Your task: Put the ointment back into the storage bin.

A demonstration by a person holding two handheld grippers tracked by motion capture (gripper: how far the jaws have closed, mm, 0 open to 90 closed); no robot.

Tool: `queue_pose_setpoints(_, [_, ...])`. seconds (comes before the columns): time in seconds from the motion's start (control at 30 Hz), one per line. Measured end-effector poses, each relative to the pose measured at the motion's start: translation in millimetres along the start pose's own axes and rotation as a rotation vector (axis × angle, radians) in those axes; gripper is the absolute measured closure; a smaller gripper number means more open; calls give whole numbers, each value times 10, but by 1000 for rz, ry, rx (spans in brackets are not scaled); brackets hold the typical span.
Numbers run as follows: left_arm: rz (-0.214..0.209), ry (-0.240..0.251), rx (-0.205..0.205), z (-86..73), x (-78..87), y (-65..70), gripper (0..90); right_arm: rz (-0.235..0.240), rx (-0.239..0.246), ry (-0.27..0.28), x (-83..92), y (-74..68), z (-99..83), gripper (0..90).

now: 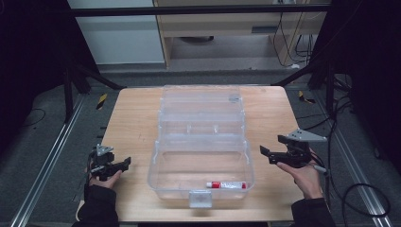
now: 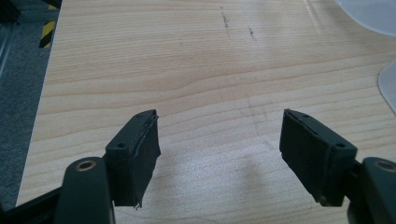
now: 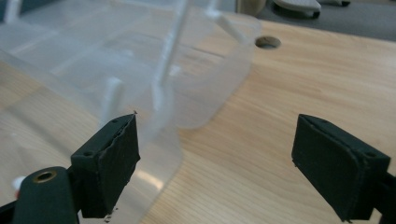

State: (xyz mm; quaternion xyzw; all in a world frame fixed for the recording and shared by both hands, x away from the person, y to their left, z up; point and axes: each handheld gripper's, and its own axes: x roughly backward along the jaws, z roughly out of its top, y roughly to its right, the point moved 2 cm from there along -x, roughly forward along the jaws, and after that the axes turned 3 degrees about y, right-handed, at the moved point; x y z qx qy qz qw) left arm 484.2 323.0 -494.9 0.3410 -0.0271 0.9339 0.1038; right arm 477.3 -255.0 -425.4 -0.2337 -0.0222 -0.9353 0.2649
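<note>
A clear plastic box (image 1: 156, 163) stands open in the middle of the wooden table (image 1: 132, 118), its lid (image 1: 201, 101) laid back behind it. A red and white tube (image 1: 226, 185) lies in the box near its front wall. My left gripper (image 1: 124, 164) rests open on the table left of the box, its jaws wide apart over bare wood (image 2: 219, 144). My right gripper (image 1: 265, 153) is held open just right of the box, nothing between its jaws. In the right gripper view (image 3: 215, 158) the clear box (image 3: 154, 70) is close ahead and to the left.
The box has a white latch (image 1: 199, 198) at its front. A round hole (image 3: 268, 42) is in the tabletop beyond the box. Black frame bars (image 1: 94, 75) and cables (image 1: 364, 194) surround the table on the grey floor.
</note>
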Motion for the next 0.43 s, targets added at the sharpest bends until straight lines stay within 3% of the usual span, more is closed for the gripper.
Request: queue_pose_setpoints(0.43, [2, -3, -10, -16, -40, 5, 240, -86, -48, -70, -151, 309, -410, 111])
